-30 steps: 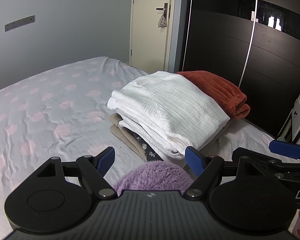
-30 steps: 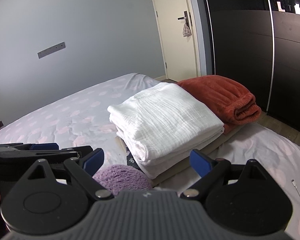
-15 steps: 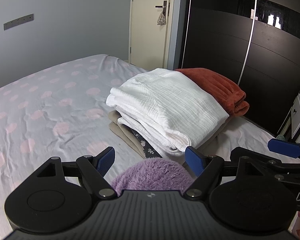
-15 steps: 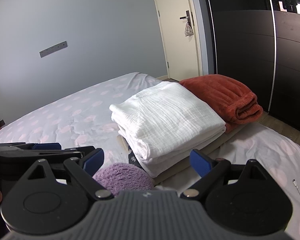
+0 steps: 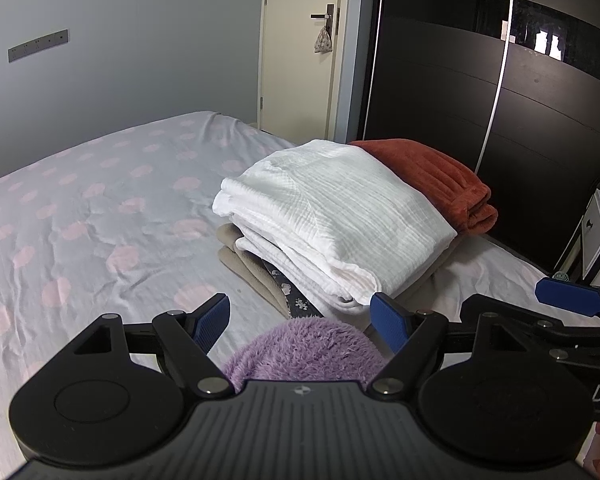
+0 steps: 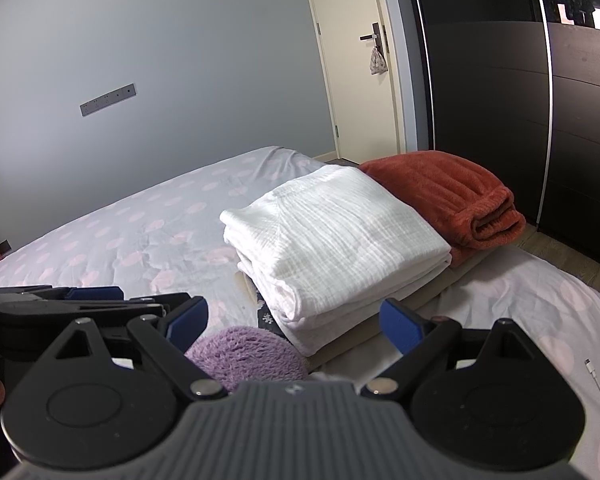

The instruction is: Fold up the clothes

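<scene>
We hold the left gripper [image 5: 302,322] with its jaws spread wide and nothing between them, and the right gripper [image 6: 294,320] is just as wide and just as empty. Right under both, a purple fuzzy garment [image 5: 304,350] bulges up, mostly hidden behind the gripper bodies, so we cannot tell its shape or whether it is folded. Ahead of the claws sits the folded stack: the white garment [image 5: 332,216] on top, a beige layer [image 5: 248,258] and a dark patterned piece [image 5: 296,300] peeking out beneath, perhaps more below. Beyond it, touching its far side, lies the rust-red folded garment [image 6: 444,196]. Left of the claws the dotted bed sheet [image 5: 100,216] lies open and wrinkled. To the right, a white cable [image 6: 598,386] trails off the frame, and the dark wardrobe [image 6: 580,120] stands past the bed edge.
</scene>
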A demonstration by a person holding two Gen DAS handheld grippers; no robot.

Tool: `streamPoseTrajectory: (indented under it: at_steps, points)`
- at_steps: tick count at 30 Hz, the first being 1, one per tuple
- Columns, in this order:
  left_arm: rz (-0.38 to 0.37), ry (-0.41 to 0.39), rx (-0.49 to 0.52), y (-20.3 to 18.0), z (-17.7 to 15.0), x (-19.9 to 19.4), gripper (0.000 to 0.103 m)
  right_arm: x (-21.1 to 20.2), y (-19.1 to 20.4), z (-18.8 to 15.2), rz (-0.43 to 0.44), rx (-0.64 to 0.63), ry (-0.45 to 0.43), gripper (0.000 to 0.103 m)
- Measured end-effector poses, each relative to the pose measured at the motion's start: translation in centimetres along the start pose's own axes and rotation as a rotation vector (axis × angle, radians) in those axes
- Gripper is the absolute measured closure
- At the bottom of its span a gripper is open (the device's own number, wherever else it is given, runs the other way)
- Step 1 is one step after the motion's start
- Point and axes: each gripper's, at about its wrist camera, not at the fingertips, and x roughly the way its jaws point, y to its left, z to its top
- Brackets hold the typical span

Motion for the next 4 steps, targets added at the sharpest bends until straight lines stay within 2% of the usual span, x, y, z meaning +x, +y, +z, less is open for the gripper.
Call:
streamPoseTrajectory:
  at_steps: [4]
  points:
    - [-0.003, -0.008, -0.016, 0.2, -0.11, -0.2, 0.026, 0.0, -0.03, 0.0, 0.004, 0.002, 0.0, 0.009]
